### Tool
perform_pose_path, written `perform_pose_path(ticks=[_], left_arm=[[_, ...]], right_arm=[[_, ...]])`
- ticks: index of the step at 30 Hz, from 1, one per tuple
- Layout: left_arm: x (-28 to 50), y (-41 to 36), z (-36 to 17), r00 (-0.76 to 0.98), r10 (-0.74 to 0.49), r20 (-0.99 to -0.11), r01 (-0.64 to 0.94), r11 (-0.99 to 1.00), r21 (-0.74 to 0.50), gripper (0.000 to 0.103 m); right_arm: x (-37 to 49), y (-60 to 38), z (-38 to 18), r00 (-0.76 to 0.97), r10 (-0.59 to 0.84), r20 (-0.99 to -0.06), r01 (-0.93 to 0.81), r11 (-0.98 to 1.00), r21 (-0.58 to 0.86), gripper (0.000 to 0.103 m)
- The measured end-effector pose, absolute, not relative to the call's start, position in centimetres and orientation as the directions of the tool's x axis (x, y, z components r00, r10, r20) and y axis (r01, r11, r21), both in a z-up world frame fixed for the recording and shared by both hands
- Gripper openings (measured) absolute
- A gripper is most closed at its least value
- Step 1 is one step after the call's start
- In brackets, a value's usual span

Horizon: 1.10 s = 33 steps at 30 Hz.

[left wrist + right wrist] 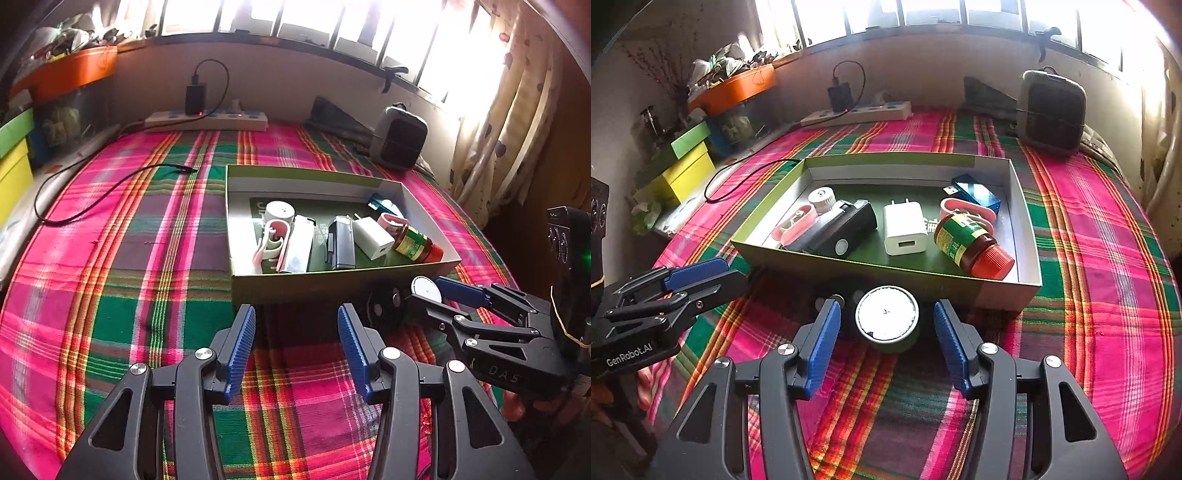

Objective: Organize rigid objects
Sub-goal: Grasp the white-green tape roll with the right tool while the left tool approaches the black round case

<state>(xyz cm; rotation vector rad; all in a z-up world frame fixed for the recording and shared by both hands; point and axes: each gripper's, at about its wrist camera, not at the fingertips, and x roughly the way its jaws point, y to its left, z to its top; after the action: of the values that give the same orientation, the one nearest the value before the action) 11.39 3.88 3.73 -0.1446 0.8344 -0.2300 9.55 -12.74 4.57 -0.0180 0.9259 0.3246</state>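
Plaid cloth [1089, 258] is spread under a shallow box [1030, 280] in which a white charger [905, 230], a red-capped jar [973, 245] and a black case [842, 229] are laid. A round white-topped tin [886, 317], outside the box at its 6 o'clock wall, is framed by the spread right gripper [886, 317], untouched. Only a sliver of that tin [426, 290] is shown at 3 o'clock in the left view, where the left gripper [295, 314] is held spread over bare cloth

Behind the white-lidded jar [887, 319], a dark object [827, 301] is mostly hidden; what it is cannot be told. Print on the red-capped bottle [971, 240] beyond the jar is too small to read. The window [923, 11] above is blown out white.
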Motion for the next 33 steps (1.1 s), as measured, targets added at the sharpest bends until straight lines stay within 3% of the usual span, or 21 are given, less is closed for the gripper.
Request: perform_pose_path(ticks=[4, 5, 9, 33], left_arm=[[11.5, 3.8, 3.7, 0.646, -0.26, -0.718, 0.149, 0.965, -0.215, 0.046], [11.5, 3.7, 3.6, 0.645, -0.261, -0.718, 0.151, 0.965, -0.215, 0.046], [11.6, 3.4, 3.5, 0.639, -0.26, -0.724, 0.154, 0.965, -0.211, 0.046], [14.1, -2.8, 2.1, 0.526, -0.351, -0.775, 0.283, 0.931, -0.23, 0.05]], right_arm=[[9.6, -12.8, 4.5, 0.558, 0.263, -0.787, -0.276, 0.953, 0.123, 0.052], [9.6, -12.8, 4.5, 0.559, 0.262, -0.786, -0.272, 0.954, 0.124, 0.046], [9.6, -13.1, 4.5, 0.561, 0.26, -0.786, -0.263, 0.956, 0.129, 0.036], [8.4, -17.6, 4.9, 0.597, 0.224, -0.77, -0.21, 0.97, 0.12, 0.036]])
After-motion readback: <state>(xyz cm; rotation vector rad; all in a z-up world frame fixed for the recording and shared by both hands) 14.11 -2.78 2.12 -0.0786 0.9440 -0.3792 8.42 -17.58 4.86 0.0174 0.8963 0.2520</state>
